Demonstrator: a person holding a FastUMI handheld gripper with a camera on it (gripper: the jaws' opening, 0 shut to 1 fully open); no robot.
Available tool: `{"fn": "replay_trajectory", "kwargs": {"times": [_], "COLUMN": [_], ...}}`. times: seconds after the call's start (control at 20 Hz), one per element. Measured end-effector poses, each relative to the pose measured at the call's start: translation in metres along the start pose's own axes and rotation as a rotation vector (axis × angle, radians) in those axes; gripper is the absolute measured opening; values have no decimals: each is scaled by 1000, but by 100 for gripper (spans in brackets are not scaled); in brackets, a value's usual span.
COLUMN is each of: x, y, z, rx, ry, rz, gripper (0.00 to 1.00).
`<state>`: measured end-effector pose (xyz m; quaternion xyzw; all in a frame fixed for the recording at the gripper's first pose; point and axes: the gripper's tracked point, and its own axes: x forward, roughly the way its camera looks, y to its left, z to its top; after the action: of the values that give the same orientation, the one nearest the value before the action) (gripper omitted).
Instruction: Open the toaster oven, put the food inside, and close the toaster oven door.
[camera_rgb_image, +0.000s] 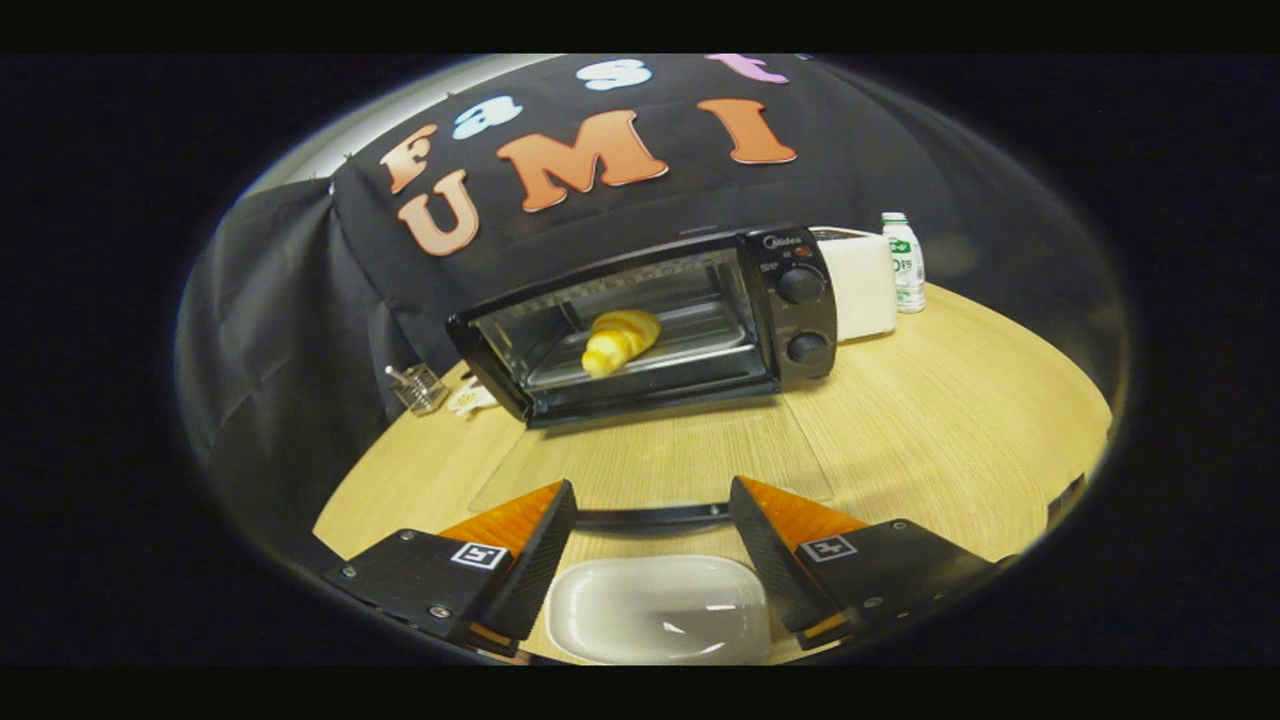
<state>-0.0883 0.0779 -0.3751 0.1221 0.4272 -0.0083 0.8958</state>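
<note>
One move left, by the look of it: the glass door (650, 465) lies flat on the wooden table (950, 400), its dark handle (650, 517) running crosswise between the spread, empty gripper (652, 520) fingertips. Croissant (620, 340) sits inside the oven (650, 325) on the rack, straight ahead. White dish (655, 610) below, bare.

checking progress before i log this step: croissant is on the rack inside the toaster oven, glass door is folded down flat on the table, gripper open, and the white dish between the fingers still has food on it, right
One detail is wrong: the gripper view shows the white dish empty. The rest holds: the croissant lies on the rack inside the toaster oven, the glass door is folded down flat on the table, and the gripper is open, its fingers either side of the dish.
</note>
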Motion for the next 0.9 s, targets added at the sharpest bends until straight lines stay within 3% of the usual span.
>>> {"fn": "replay_trajectory", "kwargs": {"times": [0.2,0.45,0.75,0.9], "x": [3,19,12,12], "y": [0,6,38,19], "z": [-29,-33,-31,-28], "rx": [-42,-74,-168,-138], "ry": [90,144,119,112], "rz": [16,2,65,15], "gripper": [91,91,92,93]}}
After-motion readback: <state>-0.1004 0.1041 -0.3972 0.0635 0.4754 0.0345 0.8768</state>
